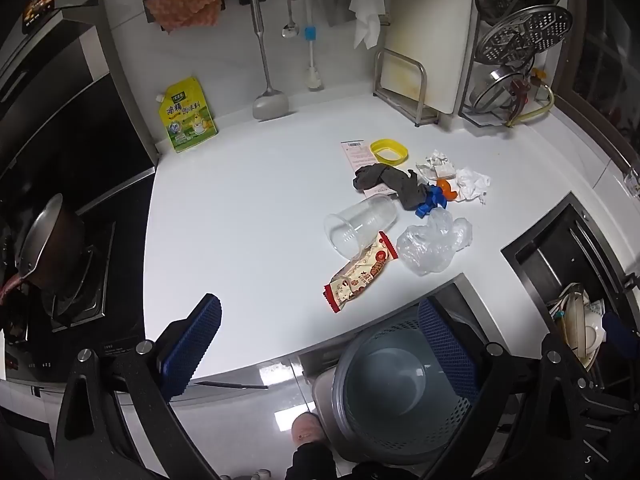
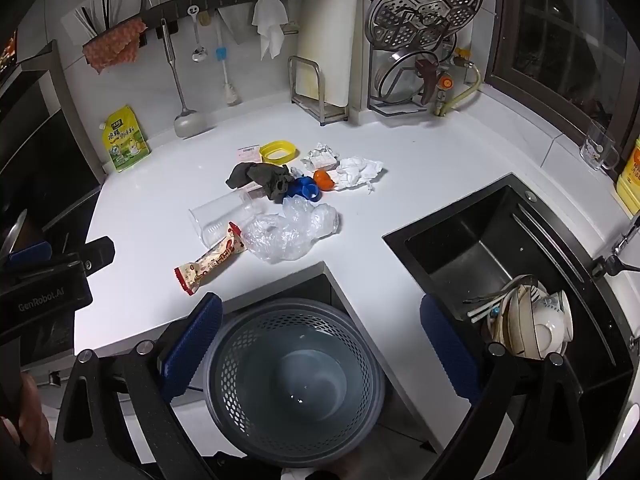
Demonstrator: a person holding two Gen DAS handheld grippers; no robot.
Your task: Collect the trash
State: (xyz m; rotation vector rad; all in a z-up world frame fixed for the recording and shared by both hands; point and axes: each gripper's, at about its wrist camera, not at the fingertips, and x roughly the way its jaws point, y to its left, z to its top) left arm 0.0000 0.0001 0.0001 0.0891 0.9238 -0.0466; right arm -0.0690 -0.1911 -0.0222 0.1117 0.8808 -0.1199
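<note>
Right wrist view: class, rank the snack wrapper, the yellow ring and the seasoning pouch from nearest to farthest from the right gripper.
Measured from the open right gripper:
1. Snack wrapper, lying near the front edge of the counter, left of centre.
2. Yellow ring, mid-counter, behind the trash pile.
3. Seasoning pouch, propped against the back wall, far left.

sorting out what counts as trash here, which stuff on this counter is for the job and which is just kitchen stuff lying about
For the job:
- snack wrapper
- clear plastic cup
- crumpled plastic bag
- dark rag
- crumpled white paper
- yellow plastic ring
- grey perforated bin

Just lying about:
- yellow seasoning pouch
- hanging spatula
- cutting board
- dishes in the sink
</note>
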